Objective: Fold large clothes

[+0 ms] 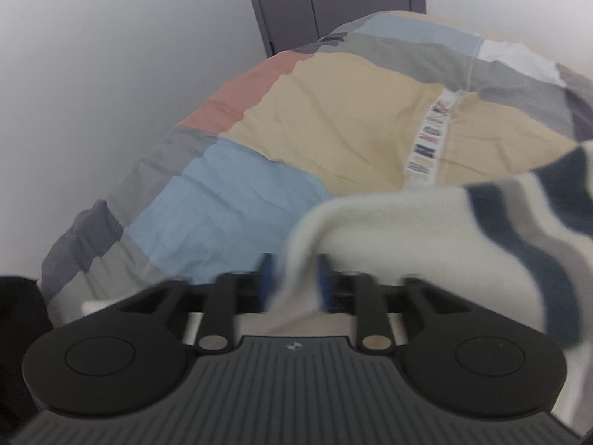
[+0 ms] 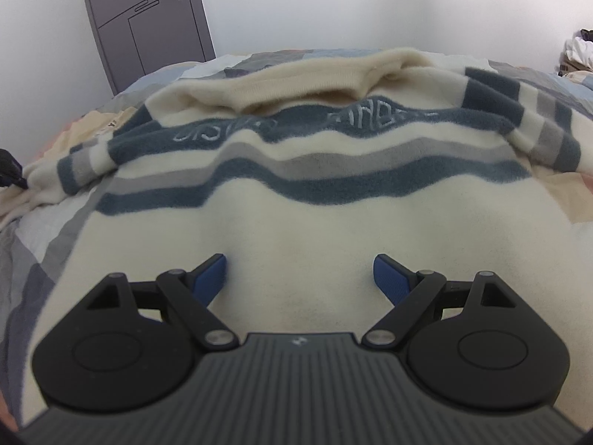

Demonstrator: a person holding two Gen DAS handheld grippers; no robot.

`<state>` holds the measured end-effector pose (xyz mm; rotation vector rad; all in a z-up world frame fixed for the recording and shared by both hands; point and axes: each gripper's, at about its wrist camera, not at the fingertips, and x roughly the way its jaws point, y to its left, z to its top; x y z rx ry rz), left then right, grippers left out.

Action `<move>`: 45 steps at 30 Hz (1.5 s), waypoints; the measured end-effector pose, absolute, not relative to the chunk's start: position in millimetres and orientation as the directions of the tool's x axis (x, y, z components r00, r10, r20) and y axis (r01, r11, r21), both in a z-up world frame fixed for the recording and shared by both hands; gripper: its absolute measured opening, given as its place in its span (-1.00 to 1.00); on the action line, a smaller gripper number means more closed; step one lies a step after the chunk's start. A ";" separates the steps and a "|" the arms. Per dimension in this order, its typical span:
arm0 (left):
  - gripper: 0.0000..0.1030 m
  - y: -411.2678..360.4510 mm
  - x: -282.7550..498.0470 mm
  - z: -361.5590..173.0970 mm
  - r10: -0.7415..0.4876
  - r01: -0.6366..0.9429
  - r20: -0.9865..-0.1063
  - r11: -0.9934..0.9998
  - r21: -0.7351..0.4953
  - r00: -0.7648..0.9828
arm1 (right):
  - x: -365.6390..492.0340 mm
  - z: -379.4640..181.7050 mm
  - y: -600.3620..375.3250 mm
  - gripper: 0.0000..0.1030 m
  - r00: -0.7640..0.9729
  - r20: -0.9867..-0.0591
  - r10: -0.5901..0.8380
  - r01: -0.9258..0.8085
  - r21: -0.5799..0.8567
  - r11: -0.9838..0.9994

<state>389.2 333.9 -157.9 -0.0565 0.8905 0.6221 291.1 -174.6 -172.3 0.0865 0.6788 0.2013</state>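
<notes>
Sweater (image 2: 296,200), cream with blue and grey stripes, lies spread across the patchwork bed cover (image 1: 237,200), its collar at the far end and its hem nearest the right gripper (image 2: 299,278). That gripper hovers just above the lower body with jaws spread wide, nothing between them. The left gripper (image 1: 292,282) sits at the sleeve end on the sweater's left; cream fabric runs between its half-parted jaws, though blur hides whether the pads are pressing on it.
</notes>
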 end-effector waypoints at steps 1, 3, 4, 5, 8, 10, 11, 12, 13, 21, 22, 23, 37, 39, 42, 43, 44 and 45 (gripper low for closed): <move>0.10 328.3 383.3 -152.7 0.487 -0.526 -0.733 0.825 0.207 0.475 | 289.0 -170.7 -174.4 0.70 0.763 -0.611 0.210 -0.156 0.141 0.978; 0.11 314.5 371.0 -142.5 0.482 -0.513 -0.721 0.834 0.203 0.498 | 284.0 -166.8 -174.4 0.70 0.773 -0.600 0.207 -0.155 0.137 0.978; 0.11 307.9 364.8 -138.5 0.466 -0.508 -0.724 0.842 0.184 0.509 | 280.7 -164.4 -174.3 0.70 0.779 -0.593 0.204 -0.157 0.131 0.979; 0.11 299.8 358.1 -134.0 0.446 -0.503 -0.728 0.849 0.161 0.520 | 278.0 -162.0 -174.9 0.70 0.785 -0.587 0.199 -0.157 0.123 0.980; 0.11 268.9 338.5 -119.5 0.394 -0.476 -0.717 0.874 0.098 0.576 | 267.9 -152.6 -177.1 0.70 0.806 -0.561 0.189 -0.154 0.109 0.982; 0.11 243.2 325.9 -109.5 0.346 -0.444 -0.703 0.895 0.048 0.621 | 261.2 -146.5 -179.1 0.70 0.824 -0.538 0.180 -0.152 0.097 0.984; 0.11 229.4 319.4 -104.7 0.321 -0.429 -0.690 0.903 0.017 0.648 | 258.1 -143.8 -180.3 0.70 0.830 -0.529 0.176 -0.150 0.092 0.984; 0.11 214.8 313.8 -100.4 0.295 -0.408 -0.681 0.913 -0.006 0.670 | 254.0 -140.9 -181.1 0.70 0.836 -0.519 0.176 -0.150 0.091 0.984; 0.11 199.4 308.7 -96.1 0.267 -0.383 -0.674 0.924 -0.025 0.689 | 250.8 -138.2 -182.2 0.70 0.842 -0.510 0.177 -0.153 0.090 0.984; 0.11 71.2 271.4 -72.6 0.089 -0.169 -0.569 0.982 -0.089 0.817 | 230.7 -127.4 -209.0 0.70 0.868 -0.476 0.141 -0.093 0.123 0.988; 0.11 58.2 265.3 -73.1 0.079 -0.161 -0.561 0.982 -0.098 0.824 | 229.7 -127.2 -213.2 0.70 0.870 -0.474 0.137 -0.086 0.128 0.988; 0.11 45.6 258.6 -75.5 0.065 -0.149 -0.552 0.983 -0.109 0.831 | 228.9 -127.2 -217.0 0.70 0.872 -0.471 0.135 -0.079 0.137 0.987; 0.12 32.6 240.5 -160.5 -0.097 -0.019 -0.628 0.984 -0.177 0.772 | 294.5 -165.5 -210.5 0.47 0.792 -0.593 0.146 -0.039 0.189 0.981; 0.12 37.4 245.0 -162.4 -0.100 -0.015 -0.624 0.984 -0.177 0.775 | 315.1 -166.0 -199.8 0.40 0.802 -0.576 0.155 -0.065 0.173 0.983; 0.12 40.3 249.9 -167.9 -0.125 -0.004 -0.629 0.980 -0.199 0.767 | 350.6 -166.3 -181.2 0.35 0.819 -0.550 0.164 -0.115 0.123 0.986; 0.12 41.5 250.5 -169.8 -0.131 0.004 -0.631 0.980 -0.198 0.765 | 364.9 -166.9 -175.1 0.31 0.817 -0.555 0.155 -0.119 0.101 0.988; 0.12 43.2 250.5 -171.6 -0.129 0.006 -0.632 0.981 -0.193 0.764 | 379.3 -167.9 -167.9 0.30 0.815 -0.563 0.136 -0.114 0.075 0.991; 0.12 45.6 251.2 -173.3 -0.123 0.003 -0.633 0.982 -0.187 0.764 | 393.0 -168.7 -161.2 0.30 0.817 -0.563 0.122 -0.108 0.058 0.992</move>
